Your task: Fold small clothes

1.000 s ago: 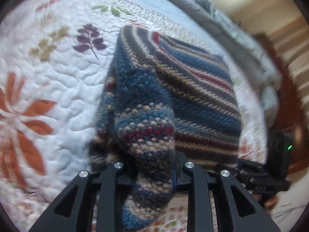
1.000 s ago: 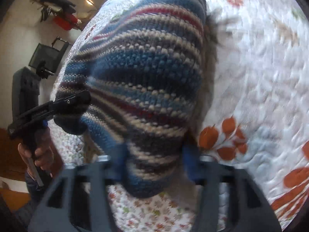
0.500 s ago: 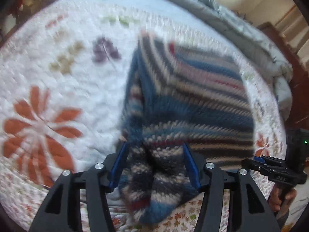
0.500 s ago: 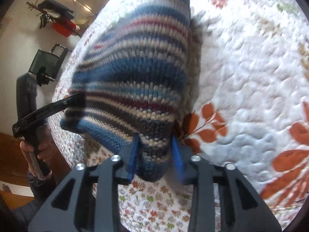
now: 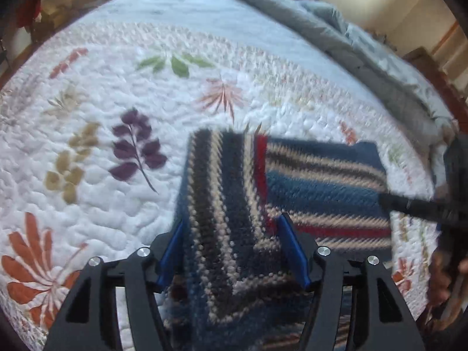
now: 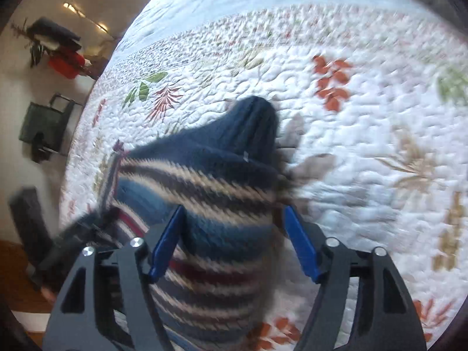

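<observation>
A striped knit sweater [image 5: 316, 181] in blue, cream, brown and red lies on the white floral quilt [image 5: 96, 175]. Its near left part is folded over the body, stripes running away from me. My left gripper [image 5: 231, 251] is open, its blue pads either side of that folded part, not pinching it. In the right wrist view the sweater [image 6: 210, 193] lies low on the quilt [image 6: 365, 152] with a dark blue end pointing away. My right gripper [image 6: 234, 242] is open over the sweater's near edge. The right gripper's black finger also shows in the left wrist view [image 5: 415, 204].
A grey blanket [image 5: 336, 38] is bunched along the far right of the bed. The bed edge and wooden floor [image 6: 17, 286] lie to the left in the right wrist view, with a black stand [image 6: 44, 128] and red object [image 6: 64, 61] by the wall.
Both grippers held the sweater lifted a second ago. They have opened and let it down flat on the quilt, and both have drawn back a little.
</observation>
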A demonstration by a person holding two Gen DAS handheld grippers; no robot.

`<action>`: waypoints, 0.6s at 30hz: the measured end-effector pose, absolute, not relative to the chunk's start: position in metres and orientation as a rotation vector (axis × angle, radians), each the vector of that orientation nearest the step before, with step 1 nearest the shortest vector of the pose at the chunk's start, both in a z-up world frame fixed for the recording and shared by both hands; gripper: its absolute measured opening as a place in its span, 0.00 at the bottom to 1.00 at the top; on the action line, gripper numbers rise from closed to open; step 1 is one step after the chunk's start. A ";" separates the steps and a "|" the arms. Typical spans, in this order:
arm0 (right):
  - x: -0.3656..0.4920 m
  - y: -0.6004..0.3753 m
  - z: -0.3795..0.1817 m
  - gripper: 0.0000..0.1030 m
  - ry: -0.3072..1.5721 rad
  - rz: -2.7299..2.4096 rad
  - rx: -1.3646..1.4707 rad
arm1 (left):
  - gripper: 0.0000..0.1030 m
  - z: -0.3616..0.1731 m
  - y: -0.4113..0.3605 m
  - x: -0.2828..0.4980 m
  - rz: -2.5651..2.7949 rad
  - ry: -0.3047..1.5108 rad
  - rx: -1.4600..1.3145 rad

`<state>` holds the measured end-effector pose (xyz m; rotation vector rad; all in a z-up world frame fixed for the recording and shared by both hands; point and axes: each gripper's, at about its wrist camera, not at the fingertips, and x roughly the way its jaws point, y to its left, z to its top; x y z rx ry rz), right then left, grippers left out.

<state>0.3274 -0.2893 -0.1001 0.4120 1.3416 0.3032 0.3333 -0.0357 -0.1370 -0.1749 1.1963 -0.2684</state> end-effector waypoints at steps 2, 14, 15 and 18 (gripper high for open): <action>0.330 -0.294 -0.110 0.51 1.351 0.308 0.428 | 0.61 -0.148 -0.036 0.336 -0.274 1.212 -0.169; 0.324 -0.294 -0.118 0.46 1.333 0.263 0.395 | 0.63 -0.166 -0.031 0.340 -0.349 1.268 -0.240; 0.323 -0.294 -0.115 0.48 1.324 0.274 0.393 | 0.63 -0.162 -0.030 0.337 -0.349 1.266 -0.242; 0.309 -0.295 -0.103 0.55 1.298 0.282 0.372 | 0.62 -0.148 -0.029 0.326 -0.344 1.234 -0.206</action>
